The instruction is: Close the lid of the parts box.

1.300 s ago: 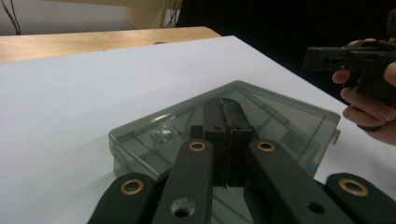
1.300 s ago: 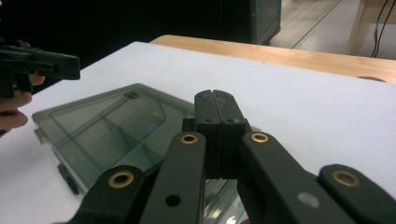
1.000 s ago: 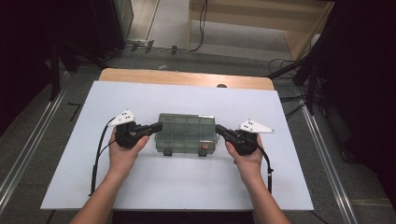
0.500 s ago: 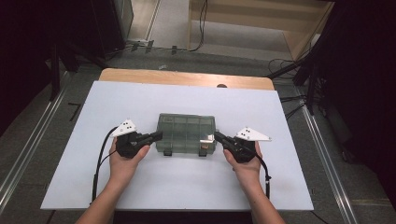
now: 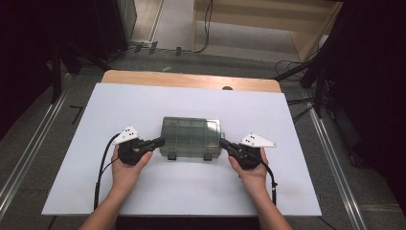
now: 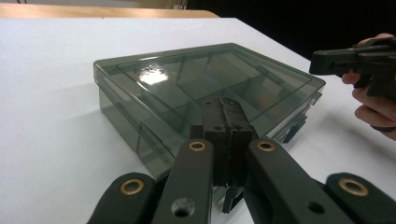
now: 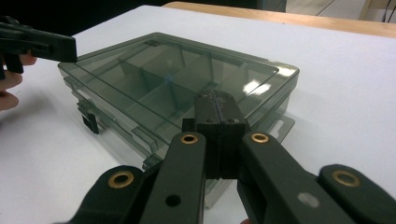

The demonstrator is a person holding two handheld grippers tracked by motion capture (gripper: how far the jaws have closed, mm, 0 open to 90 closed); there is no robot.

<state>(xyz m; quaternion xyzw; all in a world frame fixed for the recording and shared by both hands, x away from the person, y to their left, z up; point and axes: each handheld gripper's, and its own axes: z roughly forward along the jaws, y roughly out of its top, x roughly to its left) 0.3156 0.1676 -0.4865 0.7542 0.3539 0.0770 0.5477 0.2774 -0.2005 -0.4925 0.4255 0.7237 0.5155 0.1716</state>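
Smoky translucent plastic compartment box (image 6: 205, 88): near lower corner hidden behind the closed black left gripper (image 6: 227, 108); same in right gripper view behind the right gripper (image 7: 216, 103). Compartment contents unreadable through tinted lid. Forearms cut off at bottom edge in high view.

We worked bare-armed, no sleeves on either forearm. Our matte black plastic left gripper (image 5: 162, 140) carried a pale grey three-cornered plate on top, and a thin black cable looped back from it beside the wrist. Our matching black right gripper (image 5: 221, 142) wore the same plate and cable. Up close, each had thick black link arms pinned with brass-coloured rivets, small round holes drilled below, and blocky black jaws.
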